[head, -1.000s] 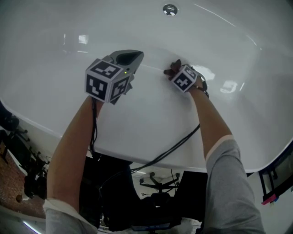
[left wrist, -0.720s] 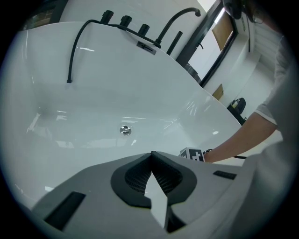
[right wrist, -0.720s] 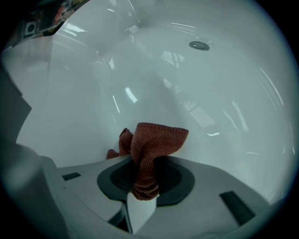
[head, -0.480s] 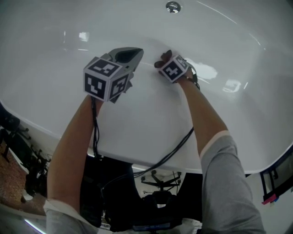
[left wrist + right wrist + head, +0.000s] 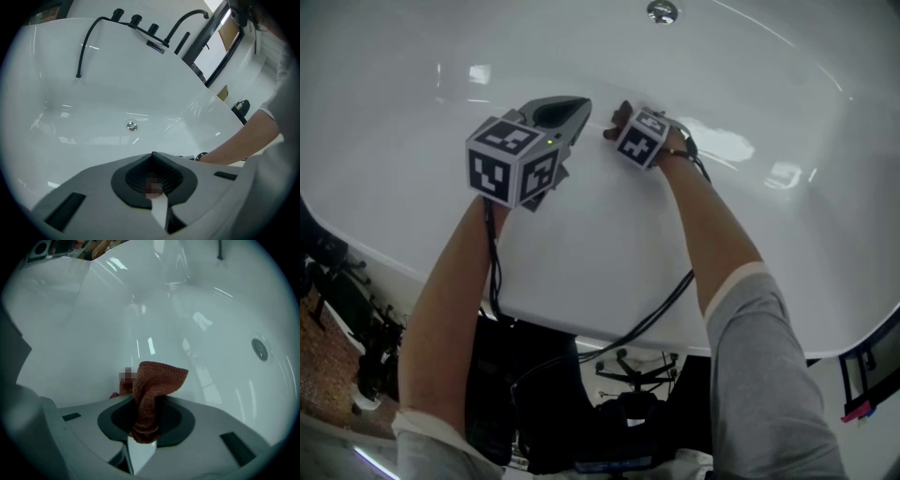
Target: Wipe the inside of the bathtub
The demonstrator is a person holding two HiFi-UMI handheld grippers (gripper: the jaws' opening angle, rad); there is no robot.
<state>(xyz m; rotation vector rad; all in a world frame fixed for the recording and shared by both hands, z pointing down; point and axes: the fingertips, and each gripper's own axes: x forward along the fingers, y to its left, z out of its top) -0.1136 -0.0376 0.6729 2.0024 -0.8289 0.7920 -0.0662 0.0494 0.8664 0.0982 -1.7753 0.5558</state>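
— How much of the cloth (image 5: 157, 380) can you see?

— From the head view, only a brown scrap on the near side of the drain (image 5: 662, 11). The marker cube (image 5: 641, 137) covers the rest, and covers the right gripper (image 5: 145, 420) at its jaws too. In the right gripper view, the cloth's lower end disappears down between those jaws.

— Does it touch the bathtub (image 5: 769, 262)?

— I can't tell. The tub is cut off just beyond the drain and on both sides of it.

— And the taps (image 5: 136, 21) beyond the drain?

— Too small and dark to tell much. The shapes (image 5: 89, 249) past the rim are a blur.
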